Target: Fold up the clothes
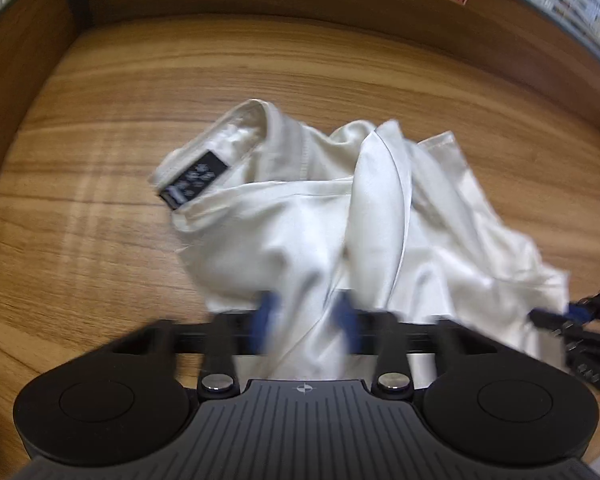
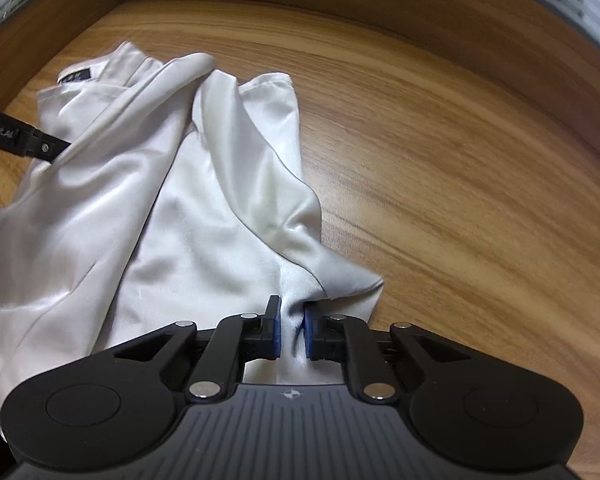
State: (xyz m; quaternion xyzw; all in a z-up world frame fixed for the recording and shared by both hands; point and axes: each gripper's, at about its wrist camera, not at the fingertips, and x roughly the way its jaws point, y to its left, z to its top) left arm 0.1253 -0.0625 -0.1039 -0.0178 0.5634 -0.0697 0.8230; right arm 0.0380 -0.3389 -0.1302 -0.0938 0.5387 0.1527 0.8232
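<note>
Left wrist view: left gripper point(image 1: 306, 320), blurred, jaws part open astride a fold of white shirt point(image 1: 300, 216); hold uncertain. Shirt crumpled on wooden table point(image 1: 100, 160), black label point(image 1: 194, 180) at its far collar.

Right wrist view: right gripper point(image 2: 291, 326) pinching shirt's near hem, jaws nearly closed on cloth. Likely mid-spreading or mid-fold; next calls for pulling cloth taut, flat.

Warm even light, motion blur, fisheye-bent edges.
</note>
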